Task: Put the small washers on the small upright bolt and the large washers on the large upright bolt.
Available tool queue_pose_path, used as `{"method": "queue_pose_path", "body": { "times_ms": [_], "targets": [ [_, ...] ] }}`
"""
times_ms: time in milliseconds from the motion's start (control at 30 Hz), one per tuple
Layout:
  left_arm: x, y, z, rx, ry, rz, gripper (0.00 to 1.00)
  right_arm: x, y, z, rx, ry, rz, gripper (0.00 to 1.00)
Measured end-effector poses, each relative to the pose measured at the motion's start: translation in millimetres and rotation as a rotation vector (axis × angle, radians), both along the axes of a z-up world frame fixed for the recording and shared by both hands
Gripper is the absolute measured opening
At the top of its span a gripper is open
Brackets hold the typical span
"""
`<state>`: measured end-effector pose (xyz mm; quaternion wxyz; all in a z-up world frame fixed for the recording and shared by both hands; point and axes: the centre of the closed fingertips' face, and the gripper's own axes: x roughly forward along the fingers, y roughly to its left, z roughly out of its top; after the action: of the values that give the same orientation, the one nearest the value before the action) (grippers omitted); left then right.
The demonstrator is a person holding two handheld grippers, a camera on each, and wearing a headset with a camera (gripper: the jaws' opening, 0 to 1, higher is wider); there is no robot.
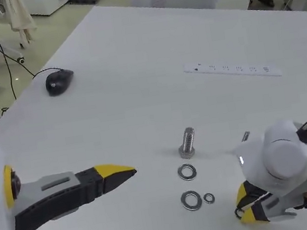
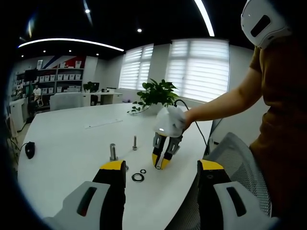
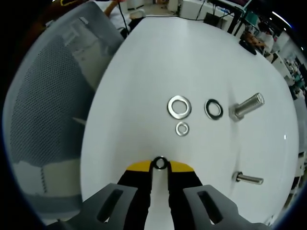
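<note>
The right hand-held gripper (image 3: 159, 166) pinches a small washer (image 3: 160, 162), presumably bound for the small upright bolt (image 3: 249, 179) beside the large upright bolt (image 3: 247, 106); the left hand-held gripper (image 1: 153, 207) hangs with jaws apart.

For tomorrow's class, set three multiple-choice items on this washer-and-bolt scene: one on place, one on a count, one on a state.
1. The loose washers lie: A flat on the table near the large bolt; B threaded onto it; C stacked in one pile.
2. How many washers lie loose? A one; B three; C six.
3. The left tool is: A open; B shut on a bolt; C shut on a washer.
Key: 1 A, they lie singly, close to that bolt. 2 B, two large and one small; the right tool pinches a fourth washer. 3 A, its jaws stand wide apart around nothing.
</note>
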<state>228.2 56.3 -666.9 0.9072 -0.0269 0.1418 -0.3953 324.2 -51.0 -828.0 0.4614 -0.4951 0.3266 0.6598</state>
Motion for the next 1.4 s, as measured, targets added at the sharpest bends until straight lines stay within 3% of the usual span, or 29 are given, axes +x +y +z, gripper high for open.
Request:
{"method": "queue_pose_path", "body": {
  "times_ms": [200, 300, 767, 1400],
  "targets": [
    [-0.6, -2.9, -1.3, 0.002, 0.005, -0.007, 0.59, 2.4, -2.7, 0.9, -0.007, 0.006, -0.020, 0.12],
    [0.5, -2.9, -1.0, 0.000, 0.004, -0.006, 0.59, 7.4, -6.0, 8.1, 0.000, 0.009, -0.031, 0.12],
    [6.3, -9.3, -3.9, -0.001, 0.010, -0.023, 0.59, 65.9, -21.9, 47.8, 0.043, -0.091, -0.123, 0.12],
    [14.0, -6.6, -3.6, 0.001, 0.014, -0.023, 0.59, 116.0, -7.4, 77.2, 0.071, -0.185, -0.125, 0.12]
  ]
}}
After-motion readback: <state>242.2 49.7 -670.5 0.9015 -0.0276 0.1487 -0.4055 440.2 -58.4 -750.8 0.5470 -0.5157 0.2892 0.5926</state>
